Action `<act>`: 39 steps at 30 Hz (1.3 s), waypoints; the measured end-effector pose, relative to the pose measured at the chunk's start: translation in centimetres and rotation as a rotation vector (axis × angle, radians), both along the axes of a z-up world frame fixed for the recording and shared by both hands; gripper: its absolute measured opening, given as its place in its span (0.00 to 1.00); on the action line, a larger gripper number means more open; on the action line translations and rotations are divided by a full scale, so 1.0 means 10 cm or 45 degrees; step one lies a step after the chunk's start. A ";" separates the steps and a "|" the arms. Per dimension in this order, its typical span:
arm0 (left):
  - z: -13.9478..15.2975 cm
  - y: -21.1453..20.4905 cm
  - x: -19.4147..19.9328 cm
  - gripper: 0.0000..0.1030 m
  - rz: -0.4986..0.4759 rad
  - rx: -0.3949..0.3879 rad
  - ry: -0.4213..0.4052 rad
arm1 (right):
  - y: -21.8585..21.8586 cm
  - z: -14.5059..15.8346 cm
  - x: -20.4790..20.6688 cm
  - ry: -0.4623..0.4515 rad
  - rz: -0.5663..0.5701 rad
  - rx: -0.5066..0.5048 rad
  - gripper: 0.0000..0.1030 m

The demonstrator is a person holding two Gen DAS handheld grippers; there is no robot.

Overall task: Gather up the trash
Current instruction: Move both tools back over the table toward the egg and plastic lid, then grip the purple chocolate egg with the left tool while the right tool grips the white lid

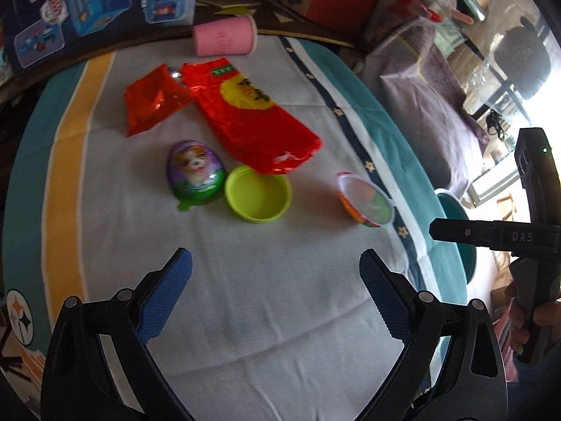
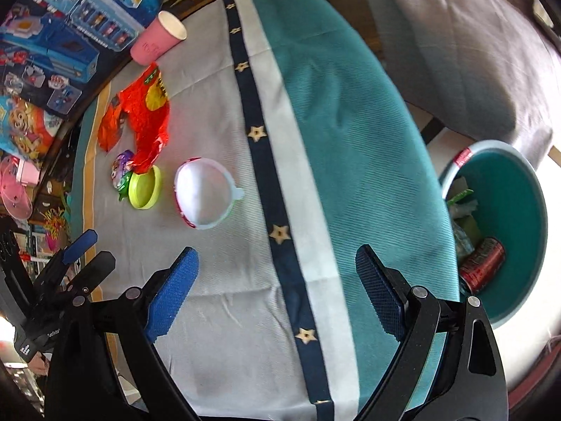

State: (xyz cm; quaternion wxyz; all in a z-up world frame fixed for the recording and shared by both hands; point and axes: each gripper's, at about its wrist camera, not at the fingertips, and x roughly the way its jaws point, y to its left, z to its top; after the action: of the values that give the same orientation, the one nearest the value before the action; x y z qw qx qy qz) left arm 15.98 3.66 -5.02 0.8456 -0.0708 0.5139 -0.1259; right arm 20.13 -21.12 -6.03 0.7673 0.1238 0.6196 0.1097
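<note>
Black tongs [image 1: 275,266] w/ blue textured pads [image 1: 164,301], silver pivot screws.

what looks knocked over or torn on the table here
The pink cup lies on its side at the far edge of the table. The big red wrapper has a ragged, torn-open end resting over the green lid, which sits upside down.
</note>
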 end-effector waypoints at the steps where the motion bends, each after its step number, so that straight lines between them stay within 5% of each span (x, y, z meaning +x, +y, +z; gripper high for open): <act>1: -0.01 0.10 0.01 0.93 0.019 0.001 0.000 | 0.09 -0.01 0.04 0.000 0.019 -0.007 0.85; 16: -0.21 0.66 0.21 0.93 0.069 0.024 0.009 | 0.65 -0.22 0.40 -0.008 0.104 -0.179 0.84; 19: -0.25 0.68 0.29 0.93 0.065 0.026 0.012 | 0.68 -0.24 0.43 -0.017 0.127 -0.182 0.60; 24: -0.25 0.65 0.43 0.93 0.055 0.026 -0.019 | 0.72 -0.18 0.43 -0.059 0.133 -0.144 0.60; 30: -0.25 0.47 0.66 0.69 0.064 0.036 -0.011 | 0.73 -0.12 0.45 -0.067 0.118 -0.115 0.60; 39: -0.34 0.26 0.81 0.69 0.096 0.068 0.007 | 0.68 -0.09 0.47 -0.102 0.127 -0.135 0.60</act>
State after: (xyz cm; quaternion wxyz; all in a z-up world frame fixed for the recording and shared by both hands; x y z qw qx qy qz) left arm 24.07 6.24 -8.43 0.8500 -0.0678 0.5163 -0.0798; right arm 24.85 -14.30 -6.93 0.7904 0.0476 0.5988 0.1197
